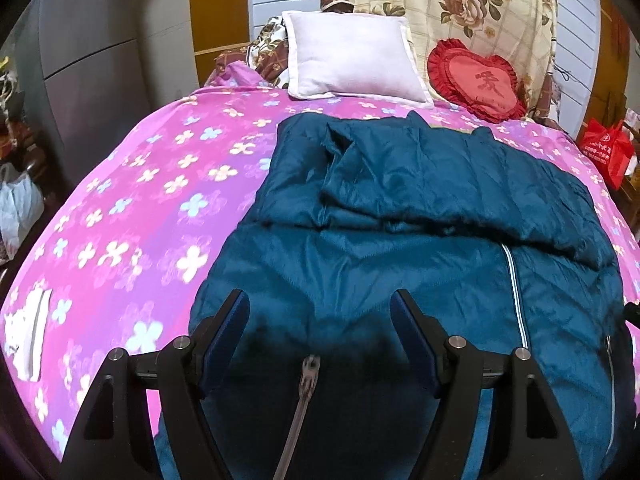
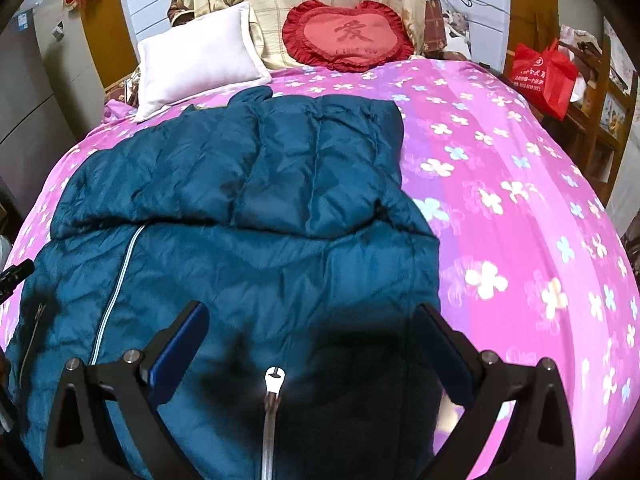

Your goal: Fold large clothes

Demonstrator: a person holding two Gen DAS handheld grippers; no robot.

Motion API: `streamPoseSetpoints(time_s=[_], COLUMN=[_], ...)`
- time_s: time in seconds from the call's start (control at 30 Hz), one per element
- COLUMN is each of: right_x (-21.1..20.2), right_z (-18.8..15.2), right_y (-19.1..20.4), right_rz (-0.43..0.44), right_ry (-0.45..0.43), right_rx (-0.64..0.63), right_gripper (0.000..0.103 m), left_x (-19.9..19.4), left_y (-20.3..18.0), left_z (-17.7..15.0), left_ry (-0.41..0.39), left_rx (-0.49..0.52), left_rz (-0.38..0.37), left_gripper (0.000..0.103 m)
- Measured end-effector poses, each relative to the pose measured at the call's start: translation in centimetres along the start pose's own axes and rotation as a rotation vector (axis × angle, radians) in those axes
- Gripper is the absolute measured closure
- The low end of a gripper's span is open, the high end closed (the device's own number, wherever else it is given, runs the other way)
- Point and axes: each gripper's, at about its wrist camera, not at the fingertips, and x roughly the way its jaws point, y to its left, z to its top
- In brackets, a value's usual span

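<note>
A large teal puffer jacket lies flat on the pink flowered bed; it also fills the right wrist view. Its sleeves are folded across the upper part and a pale zipper line runs down the front. My left gripper is open, just above the jacket's near left part, with a pocket zipper pull between its fingers. My right gripper is open above the jacket's near right part, with a silver pocket zipper pull between its fingers. Neither gripper holds cloth.
The bed cover spreads bare to the left and to the right. A white pillow and a red heart cushion lie at the head. A red bag sits on a wooden shelf right of the bed.
</note>
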Motion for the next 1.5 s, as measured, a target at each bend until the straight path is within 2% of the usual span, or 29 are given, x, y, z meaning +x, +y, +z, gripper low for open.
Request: streamPoseSetpoints(time_s=[0.53, 1.07, 1.5], right_x=[-3.6, -3.8, -5.2], right_z=[-5.1, -7.5, -9.8], right_y=[2.3, 2.8, 2.6], right_rz=[0.051, 0.052, 0.068], right_ry=[0.025, 0.062, 0.069], right_rx=[-0.036, -0.055, -0.063], right_gripper=[0.000, 0.000, 0.000], left_x=[-3.2, -5.1, -6.2], left_y=[2.1, 2.2, 3.6], left_z=[-4.4, -6.6, -8.6], left_ry=[0.007, 0.018, 0.041], left_rx=[-0.001, 0.044, 0.042], left_rz=[0.019, 0.013, 0.021], left_gripper=[0.048, 0.048, 0.048])
